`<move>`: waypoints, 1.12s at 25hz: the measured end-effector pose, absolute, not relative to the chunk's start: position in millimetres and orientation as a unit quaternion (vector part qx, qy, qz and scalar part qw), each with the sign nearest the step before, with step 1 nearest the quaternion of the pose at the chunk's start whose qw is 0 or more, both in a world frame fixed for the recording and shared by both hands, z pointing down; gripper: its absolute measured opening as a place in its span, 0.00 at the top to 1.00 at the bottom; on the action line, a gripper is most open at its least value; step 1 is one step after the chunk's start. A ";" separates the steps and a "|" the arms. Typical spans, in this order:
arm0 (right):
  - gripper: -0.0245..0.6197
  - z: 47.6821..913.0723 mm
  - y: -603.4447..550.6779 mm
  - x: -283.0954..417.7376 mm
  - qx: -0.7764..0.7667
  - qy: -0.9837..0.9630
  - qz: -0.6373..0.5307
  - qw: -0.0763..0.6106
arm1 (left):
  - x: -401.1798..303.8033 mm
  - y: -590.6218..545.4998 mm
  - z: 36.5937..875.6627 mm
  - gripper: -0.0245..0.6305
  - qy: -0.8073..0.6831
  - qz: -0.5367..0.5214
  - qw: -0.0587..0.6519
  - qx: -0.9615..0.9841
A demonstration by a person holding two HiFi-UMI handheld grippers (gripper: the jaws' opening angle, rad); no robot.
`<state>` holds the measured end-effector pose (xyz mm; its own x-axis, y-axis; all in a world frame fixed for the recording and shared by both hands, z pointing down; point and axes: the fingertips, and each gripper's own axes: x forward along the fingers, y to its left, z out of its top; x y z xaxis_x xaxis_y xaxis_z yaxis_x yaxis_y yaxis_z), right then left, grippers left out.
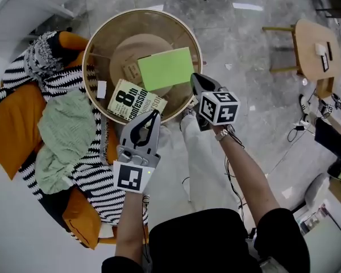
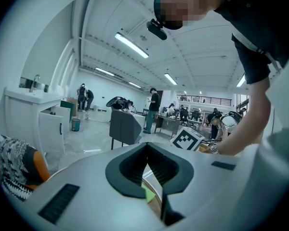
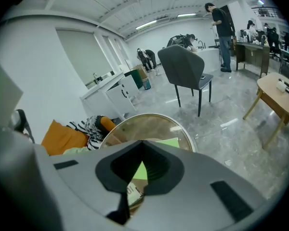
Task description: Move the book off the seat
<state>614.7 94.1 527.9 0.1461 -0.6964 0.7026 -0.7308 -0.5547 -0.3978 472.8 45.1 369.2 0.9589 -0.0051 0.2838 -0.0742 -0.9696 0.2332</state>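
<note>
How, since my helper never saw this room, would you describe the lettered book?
Find the round glass table beside the orange seat. Two books lie on it; yours is the cream book with a big black 8, not the green book.

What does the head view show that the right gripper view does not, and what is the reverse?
Only the head view shows the person's bare forearm and black top. Only the right gripper view shows the grey chair on dark legs and the white cabinet. Both show the round glass table, the flat light-green book on it and the orange cushion.
</note>
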 end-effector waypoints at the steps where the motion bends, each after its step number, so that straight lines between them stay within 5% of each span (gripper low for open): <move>1: 0.94 516.5 93.8 611.8 0.756 -0.474 0.450 0.014 | 471.6 44.2 362.0 0.95 -0.022 0.139 0.121 0.983; 28: 0.94 170.8 83.2 518.5 0.742 -0.622 0.250 -0.028 | 437.5 54.7 140.2 0.95 -0.001 0.038 0.083 0.996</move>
<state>518.5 83.2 170.8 0.1022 -0.9362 0.3362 -0.9082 -0.2257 -0.3525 437.5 54.7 140.2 0.9971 0.0044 0.0762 -0.0083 -0.9861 0.1660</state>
